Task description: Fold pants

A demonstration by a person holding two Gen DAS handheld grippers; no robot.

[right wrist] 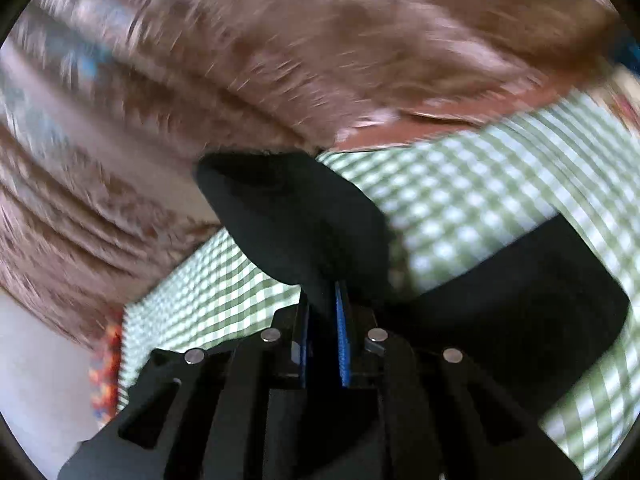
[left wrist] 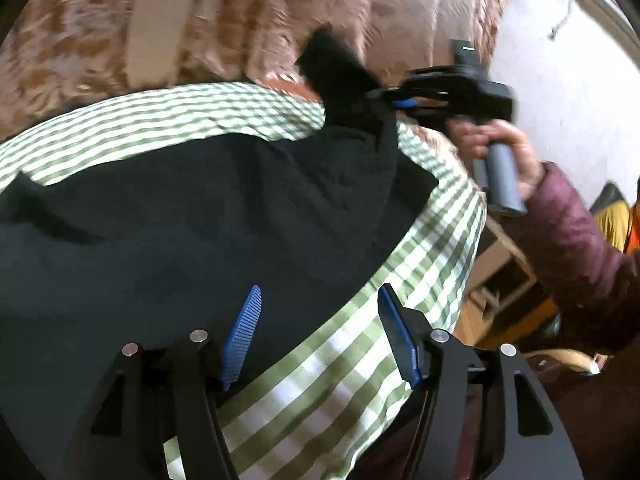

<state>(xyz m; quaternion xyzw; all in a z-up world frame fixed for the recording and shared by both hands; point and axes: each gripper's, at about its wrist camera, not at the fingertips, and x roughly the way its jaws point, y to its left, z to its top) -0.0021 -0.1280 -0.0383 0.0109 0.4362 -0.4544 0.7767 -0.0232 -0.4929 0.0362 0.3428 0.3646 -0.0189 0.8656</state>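
Black pants [left wrist: 180, 216] lie spread on a green-and-white checked cloth [left wrist: 328, 376]. My left gripper [left wrist: 320, 300] is open and empty, its blue pads above the near edge of the pants. In the left wrist view my right gripper [left wrist: 384, 98] holds a corner of the pants lifted at the far side. In the right wrist view my right gripper [right wrist: 323, 292] is shut on a fold of the black pants [right wrist: 296, 216], which rises above the checked cloth [right wrist: 472, 184].
A brown patterned blanket [left wrist: 248, 12] lies behind the cloth and shows blurred in the right wrist view [right wrist: 240, 60]. A white wall [left wrist: 568, 80] and wooden furniture [left wrist: 508, 276] are at the right. A colourful fabric edge [right wrist: 106, 364] lies at the cloth's left.
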